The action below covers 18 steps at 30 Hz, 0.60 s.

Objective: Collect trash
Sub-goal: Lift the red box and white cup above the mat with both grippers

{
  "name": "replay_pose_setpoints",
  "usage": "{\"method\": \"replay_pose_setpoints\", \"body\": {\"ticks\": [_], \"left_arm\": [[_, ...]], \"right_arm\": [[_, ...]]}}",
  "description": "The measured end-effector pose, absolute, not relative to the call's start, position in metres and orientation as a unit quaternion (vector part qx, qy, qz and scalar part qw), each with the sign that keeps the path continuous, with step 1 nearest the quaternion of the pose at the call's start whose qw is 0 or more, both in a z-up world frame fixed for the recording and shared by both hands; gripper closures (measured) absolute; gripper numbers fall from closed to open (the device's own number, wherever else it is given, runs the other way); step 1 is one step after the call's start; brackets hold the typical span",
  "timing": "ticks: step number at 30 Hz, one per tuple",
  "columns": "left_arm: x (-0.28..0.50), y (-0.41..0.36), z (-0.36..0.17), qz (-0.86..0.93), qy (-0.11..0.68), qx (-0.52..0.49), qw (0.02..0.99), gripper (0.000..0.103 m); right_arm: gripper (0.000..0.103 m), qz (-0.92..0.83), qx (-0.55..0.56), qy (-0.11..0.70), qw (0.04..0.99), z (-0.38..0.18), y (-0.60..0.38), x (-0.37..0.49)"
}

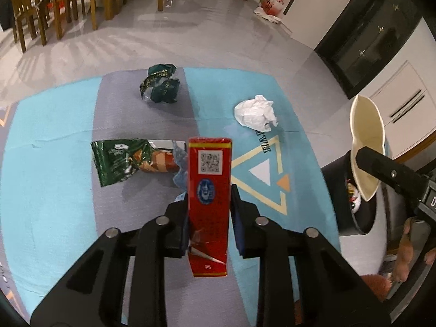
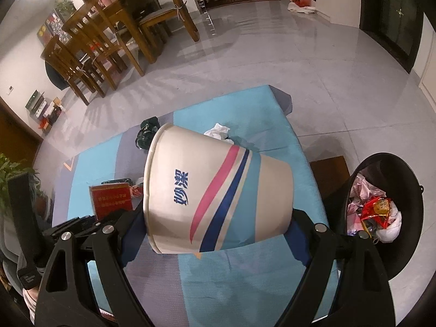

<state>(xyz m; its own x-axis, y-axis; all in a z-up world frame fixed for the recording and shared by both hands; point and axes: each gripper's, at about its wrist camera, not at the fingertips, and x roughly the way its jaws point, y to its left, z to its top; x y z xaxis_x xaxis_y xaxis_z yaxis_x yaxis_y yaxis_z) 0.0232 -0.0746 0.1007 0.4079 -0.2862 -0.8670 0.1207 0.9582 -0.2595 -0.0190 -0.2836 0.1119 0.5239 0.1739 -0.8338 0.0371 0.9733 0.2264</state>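
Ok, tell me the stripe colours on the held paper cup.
Pink and dark blue stripes on the paper cup, clearest in right wrist view.

A blue-and-grey mat (image 1: 54,141) on the tiled floor (image 1: 218,27) carries a green snack wrapper (image 1: 120,162), a crumpled dark-green wrapper (image 1: 160,84) and a crumpled white paper (image 1: 256,112).
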Motion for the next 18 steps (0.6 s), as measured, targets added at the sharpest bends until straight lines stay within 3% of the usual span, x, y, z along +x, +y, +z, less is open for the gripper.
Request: {"method": "replay_pose_setpoints", "body": {"ticks": [6, 11, 12, 14, 18], "left_arm": [[0.024, -0.069, 0.105, -0.113, 0.532, -0.088, 0.835, 0.076], [0.023, -0.063, 0.108, -0.104, 0.533, -0.086, 0.835, 0.070], [0.023, -0.063, 0.108, -0.105, 0.532, -0.085, 0.836, 0.071], [0.021, -0.064, 0.107, -0.108, 0.530, -0.071, 0.838, 0.100], [0.021, -0.070, 0.093, -0.116, 0.547, -0.053, 0.827, 0.102]], "right_arm": [[0.018, 0.031, 0.112, 0.485, 0.867, 0.113, -0.290, -0.020], [0.018, 0.029, 0.107, 0.487, 0.866, 0.111, -0.291, -0.020], [0.018, 0.028, 0.106, 0.487, 0.867, 0.111, -0.291, -0.020], [0.018, 0.028, 0.105, 0.487, 0.866, 0.111, -0.291, -0.020], [0.018, 0.029, 0.103, 0.490, 0.865, 0.109, -0.289, -0.019]]}}
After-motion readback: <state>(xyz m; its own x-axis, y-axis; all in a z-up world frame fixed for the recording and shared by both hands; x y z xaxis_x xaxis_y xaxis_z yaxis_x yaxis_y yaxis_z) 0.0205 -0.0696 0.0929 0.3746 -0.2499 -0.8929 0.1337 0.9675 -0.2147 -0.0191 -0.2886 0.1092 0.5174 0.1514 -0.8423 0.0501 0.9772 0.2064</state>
